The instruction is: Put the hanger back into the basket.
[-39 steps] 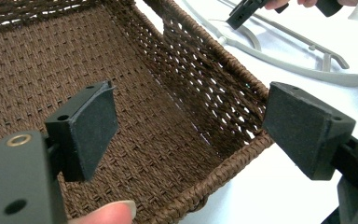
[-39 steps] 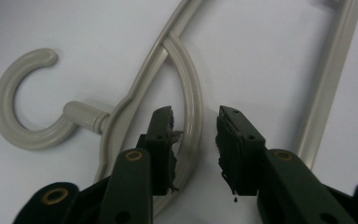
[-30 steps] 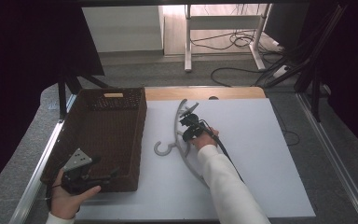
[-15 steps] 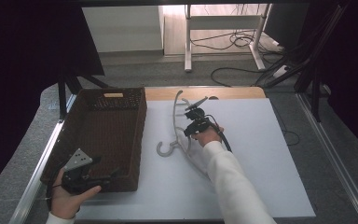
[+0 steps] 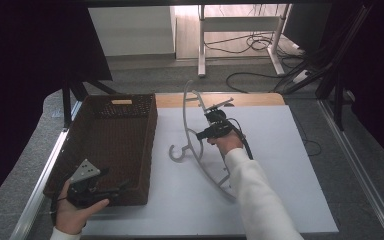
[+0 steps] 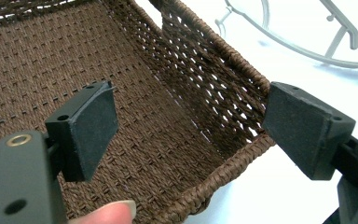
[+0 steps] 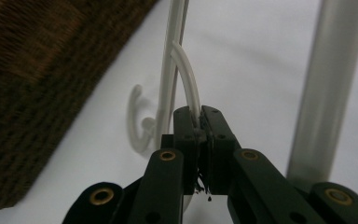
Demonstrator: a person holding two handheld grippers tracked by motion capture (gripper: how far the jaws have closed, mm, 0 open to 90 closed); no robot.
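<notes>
White sheet over the bench (image 5: 280,165), so that's the biggest thing going, with a strip of bare wood showing along the far edge. Next down is the brown woven basket (image 5: 115,145) sitting on the left part of the bench, long side running away from the person, a cut-out handle in its far wall.

Then the pale grey plastic hanger (image 5: 192,130), just right of the basket but not touching it. It's tipped up off the sheet: one end of the curved bar sticks up toward the far side of the bench, the other end is down near the person's right sleeve, so the long axis runs roughly near-to-far and slopes upward going away. The hook curls out to the left, toward the basket, low by the sheet.

The right hand-held gripper (image 5: 206,134) has it. Its jaws have just been closing, and in the right gripper view they're pinched tight on a thin strut of the hanger (image 7: 186,74) with basically no gap left.

The left hand-held gripper (image 5: 121,187) is at the basket's near corner, jaws spread wide, the pads (image 6: 93,123) straddling the corner without pressing on anything.
</notes>
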